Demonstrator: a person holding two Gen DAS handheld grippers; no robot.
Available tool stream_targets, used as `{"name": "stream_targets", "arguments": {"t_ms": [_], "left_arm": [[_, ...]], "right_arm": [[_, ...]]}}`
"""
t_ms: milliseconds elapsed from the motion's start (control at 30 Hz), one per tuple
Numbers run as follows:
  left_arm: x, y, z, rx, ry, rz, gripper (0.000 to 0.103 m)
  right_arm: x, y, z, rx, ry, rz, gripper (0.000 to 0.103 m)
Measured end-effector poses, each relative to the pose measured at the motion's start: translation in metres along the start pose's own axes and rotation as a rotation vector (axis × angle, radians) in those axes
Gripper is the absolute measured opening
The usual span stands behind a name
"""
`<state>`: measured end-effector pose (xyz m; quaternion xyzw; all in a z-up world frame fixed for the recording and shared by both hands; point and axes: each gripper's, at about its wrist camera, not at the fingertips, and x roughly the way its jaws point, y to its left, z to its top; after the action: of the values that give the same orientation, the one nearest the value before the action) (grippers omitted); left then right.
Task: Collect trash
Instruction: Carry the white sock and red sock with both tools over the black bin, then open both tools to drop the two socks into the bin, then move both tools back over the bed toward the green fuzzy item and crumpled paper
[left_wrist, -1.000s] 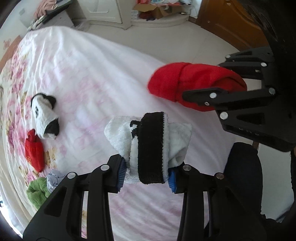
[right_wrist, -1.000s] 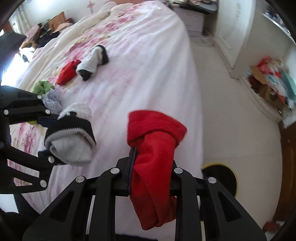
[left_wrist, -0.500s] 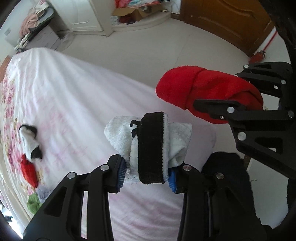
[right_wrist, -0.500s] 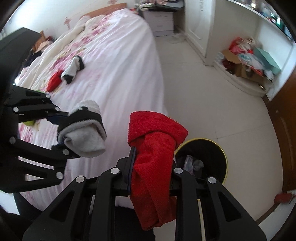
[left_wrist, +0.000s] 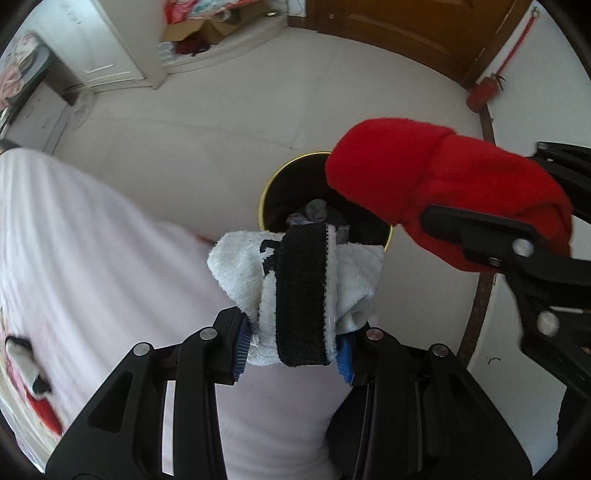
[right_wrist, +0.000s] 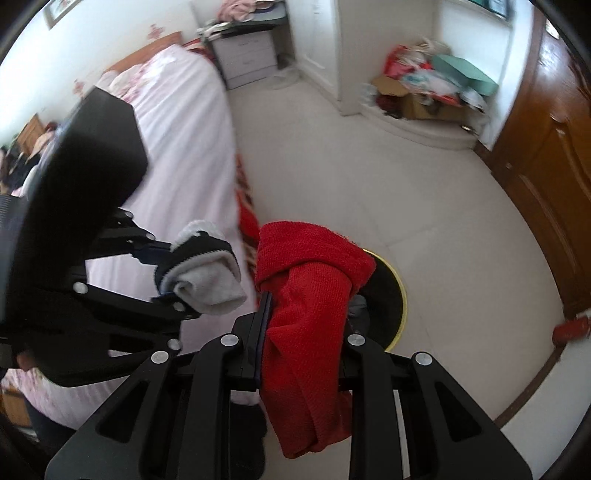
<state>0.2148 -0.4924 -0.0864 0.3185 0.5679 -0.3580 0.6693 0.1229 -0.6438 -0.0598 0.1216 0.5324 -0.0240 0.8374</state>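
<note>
1. Pale tiled bedroom floor (right_wrist: 424, 192) lies beneath my two grippers, with the pink-sheeted bed (left_wrist: 92, 240) along my left side
2. Nearest the lens, my left gripper (left_wrist: 293, 349) is clamped on a rolled white sock with a black band (left_wrist: 301, 291), its blue pads (left_wrist: 240, 345) pressed against both sides
3. Beside it, my right gripper (right_wrist: 306, 339) is clenched on a folded red cloth (right_wrist: 310, 306), which droops below the fingers
4. Just beyond both bundles, a black bin with a yellow rim (left_wrist: 264, 195) stands on the floor near the bed's corner; grey crumpled items (left_wrist: 312, 214) sit inside it
5. On the bed at far left, another black-and-white sock (left_wrist: 26, 358) and a red item (left_wrist: 44, 410) lie blurred
6. Farther off, a cardboard box of clutter (right_wrist: 417, 99), a brown wooden door (right_wrist: 546, 155) and a grey bedside cabinet (right_wrist: 251, 55) line the walls
</note>
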Motion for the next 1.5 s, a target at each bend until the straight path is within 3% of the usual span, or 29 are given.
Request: {"name": "stream_targets", "arguments": {"t_ms": [133, 167, 233, 267, 300, 333, 633, 767, 800, 867, 900, 1033, 1167, 1333, 1500], "left_arm": [[0.017, -0.006, 0.017, -0.002, 0.018, -0.046, 0.039], [0.021, -0.008, 0.021, 0.001, 0.016, -0.046, 0.043], [0.029, -0.013, 0.03, 0.006, 0.021, -0.034, 0.063], [0.031, -0.015, 0.033, 0.005, 0.027, -0.029, 0.08], [0.033, -0.015, 0.036, 0.005, 0.026, -0.015, 0.09], [0.033, -0.013, 0.036, 0.003, 0.022, 0.002, 0.092], [0.039, -0.003, 0.035, -0.013, 0.044, 0.05, 0.093], [0.034, 0.01, 0.021, -0.054, 0.056, 0.05, 0.093], [0.033, 0.012, 0.02, -0.065, 0.058, 0.052, 0.093], [0.029, 0.019, 0.012, -0.089, 0.058, 0.058, 0.093], [0.028, 0.021, 0.01, -0.098, 0.06, 0.057, 0.093], [0.015, 0.032, -0.008, -0.14, 0.053, 0.049, 0.093], [0.001, 0.04, -0.027, -0.173, 0.035, 0.046, 0.093], [-0.022, 0.049, -0.057, -0.206, 0.0, 0.066, 0.095], [-0.037, 0.056, -0.08, -0.25, -0.023, 0.04, 0.095]], "right_arm": [[0.007, -0.028, -0.004, 0.046, 0.009, -0.026, 0.02], [0.009, -0.034, -0.003, 0.055, 0.012, -0.032, 0.02], [0.014, -0.046, -0.003, 0.077, 0.021, -0.041, 0.02], [0.017, -0.05, -0.003, 0.085, 0.025, -0.042, 0.02], [0.02, -0.054, -0.003, 0.089, 0.029, -0.043, 0.02], [0.023, -0.056, -0.002, 0.094, 0.033, -0.045, 0.02], [0.055, -0.063, 0.009, 0.096, 0.08, -0.033, 0.022], [0.082, -0.061, 0.017, 0.072, 0.139, -0.057, 0.044], [0.086, -0.06, 0.018, 0.064, 0.146, -0.065, 0.044], [0.093, -0.058, 0.018, 0.061, 0.16, -0.086, 0.056], [0.095, -0.056, 0.018, 0.052, 0.16, -0.1, 0.058], [0.09, -0.046, 0.019, 0.041, 0.154, -0.102, 0.065], [0.078, -0.018, 0.02, -0.018, 0.129, -0.141, 0.086], [0.063, 0.018, 0.022, -0.075, 0.11, -0.131, 0.089], [0.05, 0.047, 0.027, -0.119, 0.094, -0.128, 0.091]]}}
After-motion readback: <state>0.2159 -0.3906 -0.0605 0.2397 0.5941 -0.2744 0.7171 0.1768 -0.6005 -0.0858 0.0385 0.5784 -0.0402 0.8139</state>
